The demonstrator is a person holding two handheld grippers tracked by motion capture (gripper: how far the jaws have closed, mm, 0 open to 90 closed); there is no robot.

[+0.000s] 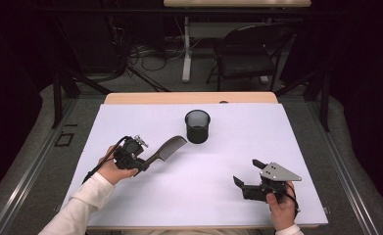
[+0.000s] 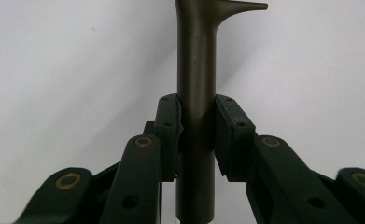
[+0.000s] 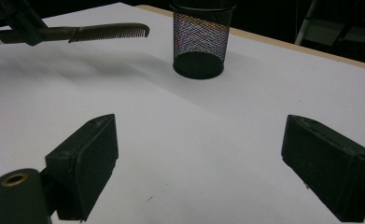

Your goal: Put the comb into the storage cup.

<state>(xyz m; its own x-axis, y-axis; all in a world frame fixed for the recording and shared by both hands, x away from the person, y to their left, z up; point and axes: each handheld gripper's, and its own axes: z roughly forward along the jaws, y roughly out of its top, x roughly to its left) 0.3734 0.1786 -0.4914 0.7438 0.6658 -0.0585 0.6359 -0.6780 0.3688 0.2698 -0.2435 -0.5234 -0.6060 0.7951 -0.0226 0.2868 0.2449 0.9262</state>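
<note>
Combs: one, a dark comb point(image 1: 165, 149), gripped by its handle, lifted clear of the surface, teeth end reaching out past the fingers toward the cup.
Cups: one, a black mesh cup point(image 1: 197, 126), upright, just beyond the comb's teeth end, not touching it; well ahead of the right fingers and apart from them.
Left gripper point(image 1: 141, 165): fingers point(image 2: 168, 126) pressed against both sides of the comb handle, closed onto it; handle seen running straight up between them in the left gripper view.
Right gripper point(image 1: 247, 173): fingers point(image 3: 84, 158) spread wide apart, nothing between them, only bare white surface point(image 1: 257, 132) below.
Hands: two, one on each gripper, left with a white sleeve; well apart from each other.
Comb from the right gripper view: held level point(image 3: 101, 31), far up and to the left of the open fingers, beside the mesh cup point(image 3: 200, 39).
Chairs: one, a dark chair point(image 1: 250, 54), beyond the surface's far edge.
</note>
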